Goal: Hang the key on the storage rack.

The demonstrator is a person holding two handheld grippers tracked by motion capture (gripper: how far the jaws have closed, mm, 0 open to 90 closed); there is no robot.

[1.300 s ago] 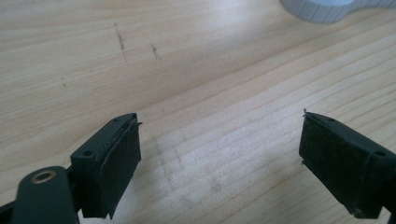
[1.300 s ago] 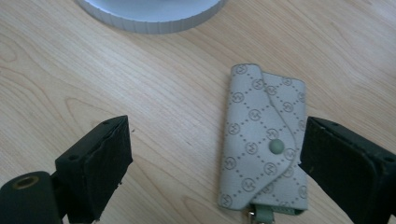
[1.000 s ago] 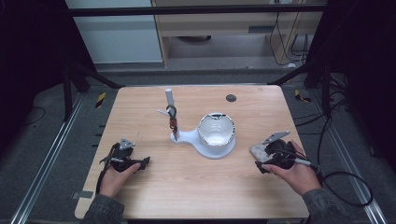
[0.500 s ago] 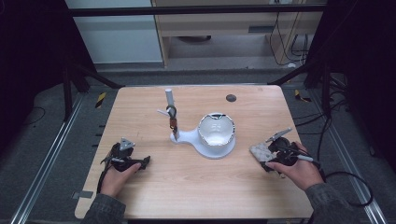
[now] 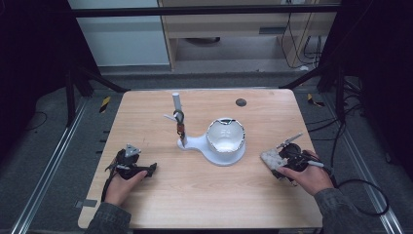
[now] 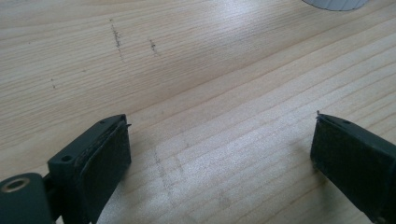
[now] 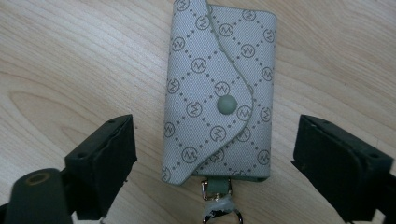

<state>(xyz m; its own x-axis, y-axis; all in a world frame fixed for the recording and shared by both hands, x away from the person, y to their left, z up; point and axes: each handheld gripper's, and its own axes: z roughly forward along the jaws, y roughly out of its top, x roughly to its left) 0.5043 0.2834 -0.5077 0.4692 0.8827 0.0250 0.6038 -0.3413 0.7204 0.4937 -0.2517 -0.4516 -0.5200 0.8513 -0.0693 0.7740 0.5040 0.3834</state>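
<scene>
A grey patterned key pouch [image 7: 218, 88] with a snap button lies flat on the wood, its metal ring [image 7: 218, 212] toward the camera. My right gripper [image 7: 215, 163] is open, one jaw on each side of the pouch, touching neither side. In the high view the pouch [image 5: 272, 158] lies at the table's right, just ahead of the right gripper [image 5: 281, 163]. My left gripper [image 6: 219, 154] is open over bare wood, nothing between its jaws. It rests at the table's left [image 5: 141, 169] in a hand.
A white stand [image 5: 221, 144] with a bowl-like cup and an upright post [image 5: 177, 105] carrying a dark hanging item [image 5: 180, 124] sits mid-table. A small dark disc [image 5: 240, 102] lies at the far side. The wooden table [image 5: 204, 195] has bare surface near the front.
The right hand and gripper have shifted slightly down and toward the pouch, settling around it. The left gripper has stayed put.
</scene>
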